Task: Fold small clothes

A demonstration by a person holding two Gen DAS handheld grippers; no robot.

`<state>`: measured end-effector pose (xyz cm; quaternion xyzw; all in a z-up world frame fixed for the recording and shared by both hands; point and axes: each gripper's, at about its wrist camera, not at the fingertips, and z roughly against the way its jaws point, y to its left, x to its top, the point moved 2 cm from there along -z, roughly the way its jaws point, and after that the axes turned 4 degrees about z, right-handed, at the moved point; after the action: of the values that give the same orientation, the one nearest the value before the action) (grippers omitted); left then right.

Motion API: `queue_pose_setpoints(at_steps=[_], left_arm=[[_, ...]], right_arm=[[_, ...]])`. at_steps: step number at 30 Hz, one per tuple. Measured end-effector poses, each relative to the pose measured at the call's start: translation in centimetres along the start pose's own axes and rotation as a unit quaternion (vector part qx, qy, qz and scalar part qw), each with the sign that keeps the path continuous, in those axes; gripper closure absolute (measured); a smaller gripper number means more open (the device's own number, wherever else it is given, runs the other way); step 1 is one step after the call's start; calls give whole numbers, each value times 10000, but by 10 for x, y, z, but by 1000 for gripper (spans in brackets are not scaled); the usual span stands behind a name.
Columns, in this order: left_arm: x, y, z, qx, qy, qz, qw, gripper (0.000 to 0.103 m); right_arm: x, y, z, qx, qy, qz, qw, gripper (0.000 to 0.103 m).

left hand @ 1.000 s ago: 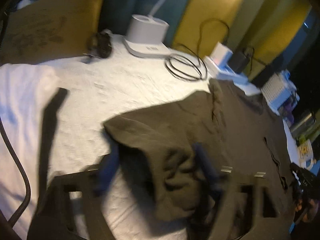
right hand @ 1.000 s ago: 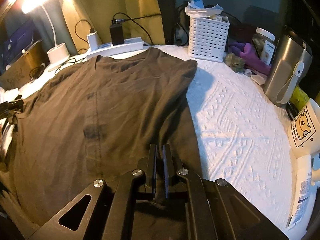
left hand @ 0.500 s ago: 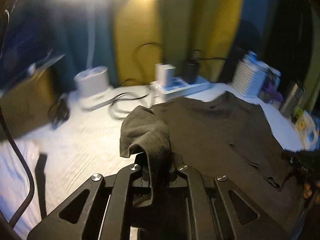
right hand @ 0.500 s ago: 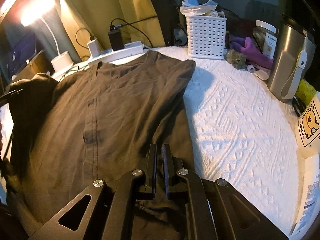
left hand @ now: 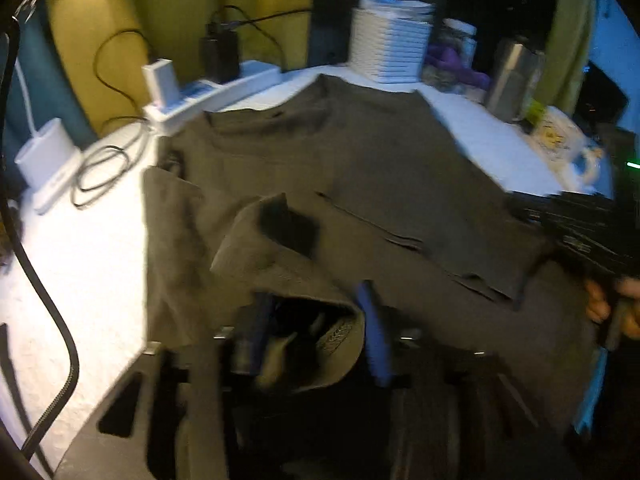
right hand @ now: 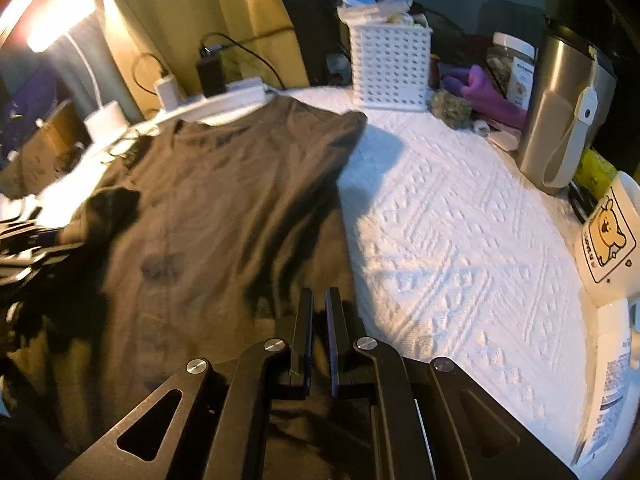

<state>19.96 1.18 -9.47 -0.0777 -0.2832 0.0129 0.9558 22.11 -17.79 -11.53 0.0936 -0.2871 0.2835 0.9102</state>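
Note:
A dark olive-brown T-shirt (left hand: pixel 360 168) lies spread on the white textured cloth (right hand: pixel 452 248), neck toward the power strip. Its left sleeve (left hand: pixel 276 248) is folded over onto the shirt body. My left gripper (left hand: pixel 316 320) is open, its fingers spread either side of the loose sleeve hem, which lies between them. The shirt also fills the left of the right wrist view (right hand: pixel 224 208). My right gripper (right hand: pixel 319 308) rests at the shirt's lower right edge, jaws a small gap apart with dark cloth under them. It shows as a black blur in the left wrist view (left hand: pixel 580 224).
A power strip with chargers (right hand: pixel 216 96) and a white lamp base (left hand: pixel 44 156) with coiled cable stand behind the shirt. A white basket (right hand: pixel 390 68), a steel tumbler (right hand: pixel 564 108), a jar, purple cloth and a bear mug (right hand: pixel 608 244) line the right side.
My left gripper carried the sleeve rightward over the shirt body and opened, so the sleeve now lies loose between its fingers. My right gripper's jaws have parted slightly.

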Motion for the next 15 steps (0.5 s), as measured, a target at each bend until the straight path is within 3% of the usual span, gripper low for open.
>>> queue_pose_setpoints(at_steps=[3,7,8,10,12,15], left_arm=[[-8,-1,13,-167,11,20,9999,56],[-9,14,41,-239,-272,321,9988,55],[-9,21,46,-231,-356,422,9982,49],[-6,35,50,-69,-508,557,9971,40],[-2,49,43,290,-500,628,9963,40],[-5,58,29,343,-274,730,9964,40]], right_arm=[[1,0,-3,-114,50,43,9999,96],[0,4,-4,-294,63,192,9994,96],[0,5,-4,-343,63,218,9992,96],[0,6,-4,-483,71,251,9985,96],[1,5,-3,-607,90,210,9979,95],[5,-2,4,-743,-1,114,9972,95]])
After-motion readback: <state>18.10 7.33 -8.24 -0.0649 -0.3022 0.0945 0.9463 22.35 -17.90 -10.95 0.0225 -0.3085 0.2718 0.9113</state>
